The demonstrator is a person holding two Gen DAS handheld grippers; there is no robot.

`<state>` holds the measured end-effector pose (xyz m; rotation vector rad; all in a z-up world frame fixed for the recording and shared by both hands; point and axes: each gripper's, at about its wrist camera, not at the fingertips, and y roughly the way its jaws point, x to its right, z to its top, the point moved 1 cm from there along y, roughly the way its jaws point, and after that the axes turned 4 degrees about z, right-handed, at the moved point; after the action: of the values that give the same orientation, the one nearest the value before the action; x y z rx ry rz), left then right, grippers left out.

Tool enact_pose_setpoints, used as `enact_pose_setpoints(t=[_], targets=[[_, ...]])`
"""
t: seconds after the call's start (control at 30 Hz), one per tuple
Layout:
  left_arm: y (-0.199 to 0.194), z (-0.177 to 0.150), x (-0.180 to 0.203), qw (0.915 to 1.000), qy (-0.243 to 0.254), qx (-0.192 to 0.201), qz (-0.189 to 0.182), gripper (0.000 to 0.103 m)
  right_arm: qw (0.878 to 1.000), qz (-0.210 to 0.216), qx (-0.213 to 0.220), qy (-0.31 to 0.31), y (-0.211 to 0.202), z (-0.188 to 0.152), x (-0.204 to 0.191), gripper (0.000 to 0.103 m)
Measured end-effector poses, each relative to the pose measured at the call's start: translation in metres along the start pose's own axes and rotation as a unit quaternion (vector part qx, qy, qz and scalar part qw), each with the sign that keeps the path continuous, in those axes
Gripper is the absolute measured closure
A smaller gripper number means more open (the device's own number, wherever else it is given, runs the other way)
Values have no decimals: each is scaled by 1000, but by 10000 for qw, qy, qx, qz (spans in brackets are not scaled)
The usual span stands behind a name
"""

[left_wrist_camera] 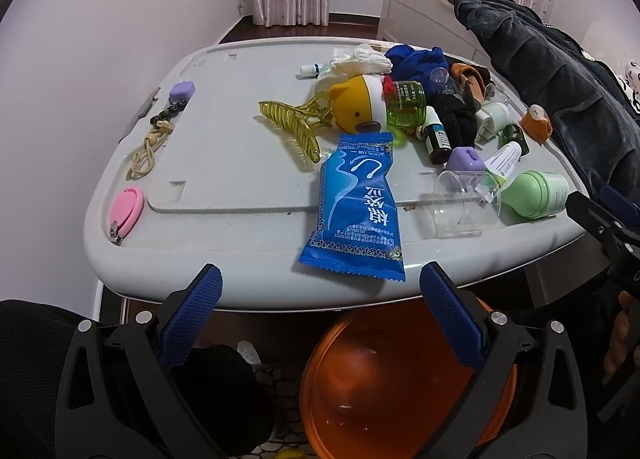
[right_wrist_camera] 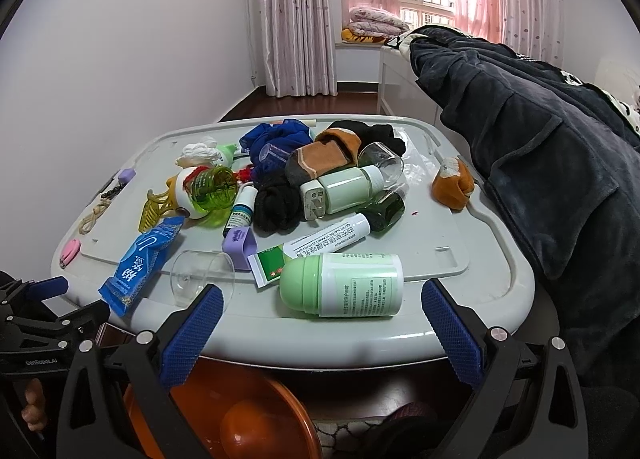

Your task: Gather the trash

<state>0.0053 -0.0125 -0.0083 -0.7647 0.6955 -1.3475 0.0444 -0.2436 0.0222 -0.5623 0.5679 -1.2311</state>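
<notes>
A blue plastic wrapper (left_wrist_camera: 356, 203) lies flat on the grey table lid (left_wrist_camera: 224, 163), its lower end over the front edge. My left gripper (left_wrist_camera: 320, 279) is open just below that edge, with nothing between its fingers. In the right wrist view the wrapper (right_wrist_camera: 140, 263) is at the left, beside a tipped clear cup (right_wrist_camera: 200, 275). My right gripper (right_wrist_camera: 322, 295) is open at the table's front edge, facing a lying green-capped white bottle (right_wrist_camera: 344, 285) and holding nothing. A crumpled white tissue (left_wrist_camera: 360, 61) sits at the back of the pile. An orange basin (left_wrist_camera: 400, 371) stands on the floor under the table.
A yellow hair claw (left_wrist_camera: 296, 127), a yellow toy (left_wrist_camera: 356, 107), socks (right_wrist_camera: 320, 159), small bottles and an ointment tube (right_wrist_camera: 312, 247) crowd the table's middle and right. A pink nail clipper (left_wrist_camera: 126, 211) lies at the left edge. A dark robe (right_wrist_camera: 540, 147) hangs along the right.
</notes>
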Motion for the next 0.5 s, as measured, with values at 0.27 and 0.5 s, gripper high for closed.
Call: enact_pose_setpoints(t=[0.27,0.5], targets=[[0,0,0,10000,1,-4,-7,6,10000,40,-46,-38,1,-1,-1,5],[0,-1,0,10000,6,-28,-17,6,9991,309,-298,-65,1,-1,7,5]])
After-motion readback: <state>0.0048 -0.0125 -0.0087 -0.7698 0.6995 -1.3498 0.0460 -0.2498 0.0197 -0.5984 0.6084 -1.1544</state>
